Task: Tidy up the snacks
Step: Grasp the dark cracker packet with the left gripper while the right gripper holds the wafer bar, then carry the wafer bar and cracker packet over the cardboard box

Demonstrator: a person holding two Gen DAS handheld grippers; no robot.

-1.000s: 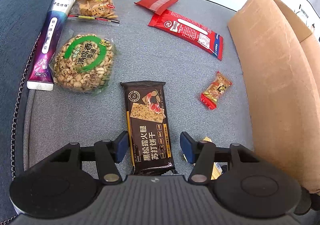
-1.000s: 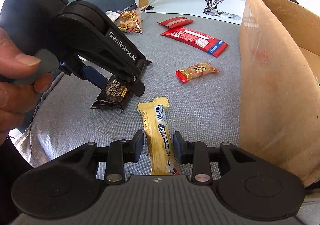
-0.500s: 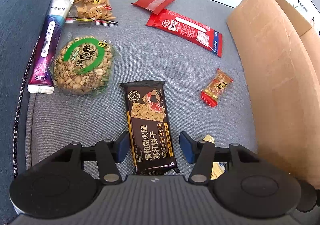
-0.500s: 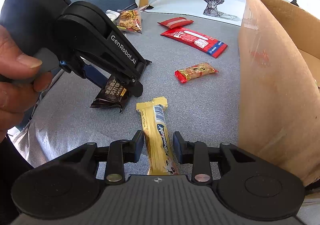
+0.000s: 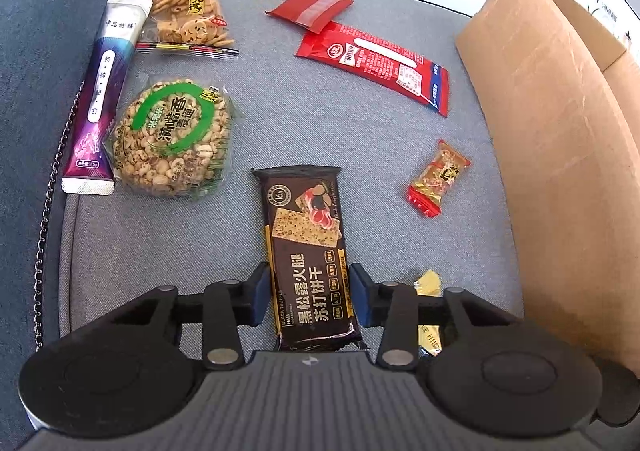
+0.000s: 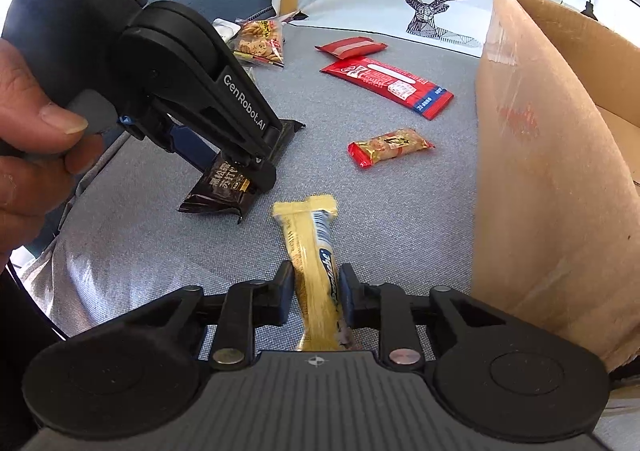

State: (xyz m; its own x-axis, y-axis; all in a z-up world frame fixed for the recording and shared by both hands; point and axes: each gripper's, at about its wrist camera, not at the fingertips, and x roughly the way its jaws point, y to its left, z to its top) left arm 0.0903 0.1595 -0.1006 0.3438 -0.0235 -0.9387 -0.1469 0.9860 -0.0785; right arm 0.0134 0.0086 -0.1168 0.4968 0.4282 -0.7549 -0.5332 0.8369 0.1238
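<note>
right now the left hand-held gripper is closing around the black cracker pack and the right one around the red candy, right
Not quite. The right hand-held gripper is closing around the yellow snack bar, as the right wrist view shows; the red candy lies untouched. The left hand-held gripper part is right: black cracker pack.

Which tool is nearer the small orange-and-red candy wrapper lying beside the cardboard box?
Right, though only by a little. The right tool is closing on the yellow snack bar, just short of the candy wrapper; the left tool is closing on the dark cracker packet farther off.
</note>
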